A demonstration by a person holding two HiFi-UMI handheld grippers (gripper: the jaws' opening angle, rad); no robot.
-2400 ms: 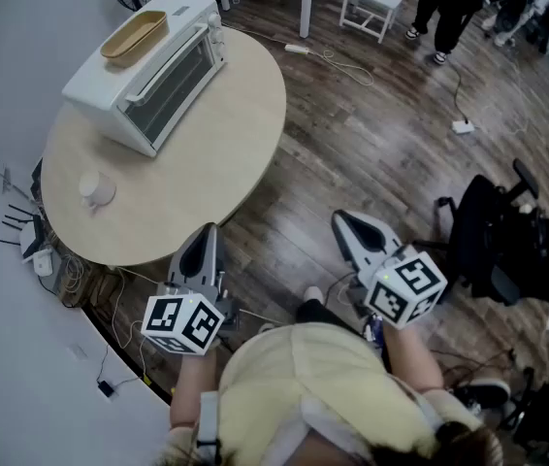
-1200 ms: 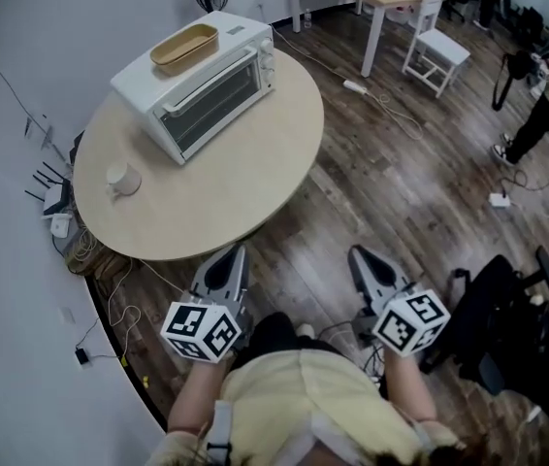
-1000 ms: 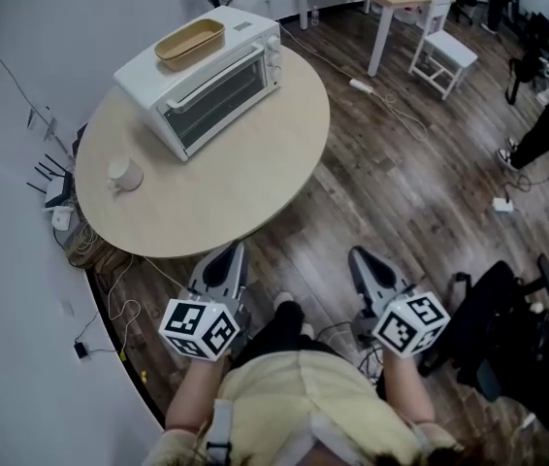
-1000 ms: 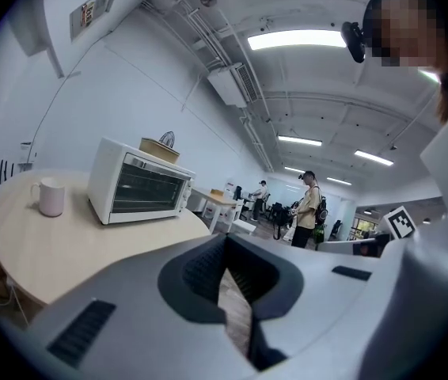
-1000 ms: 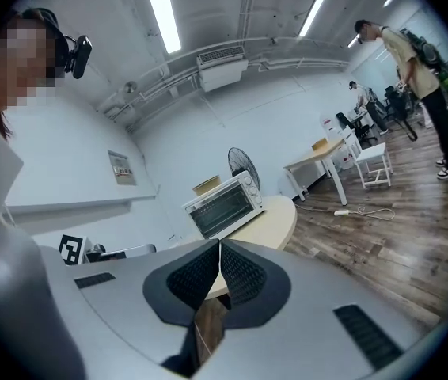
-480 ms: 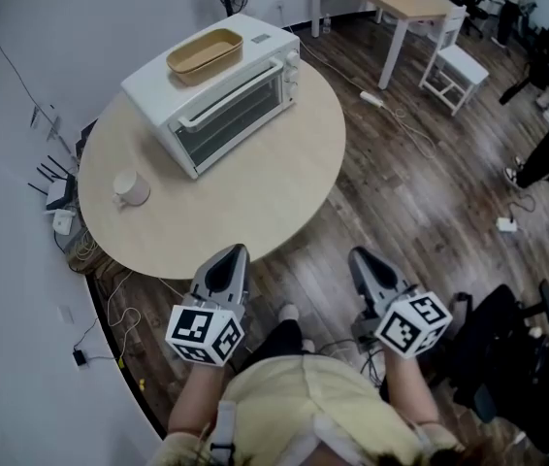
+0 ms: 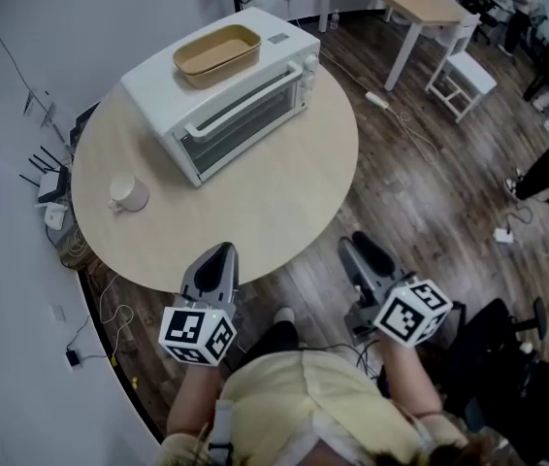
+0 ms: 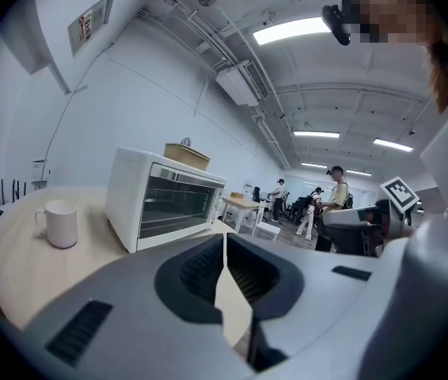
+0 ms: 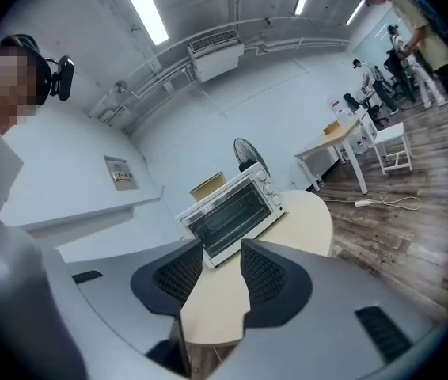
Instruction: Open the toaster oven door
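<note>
Toaster oven [image 7: 226, 100] w/ door [image 7: 242, 127] shut on table [image 7: 255, 207].

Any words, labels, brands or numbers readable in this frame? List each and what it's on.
Nothing is legible.
Wall notice: print too blurred to read.
Label on top of the toaster oven: too small to read.
Cubes on the left gripper and the right gripper, whose empty jaws have just been opening: square black-and-white markers, no letters.
</note>
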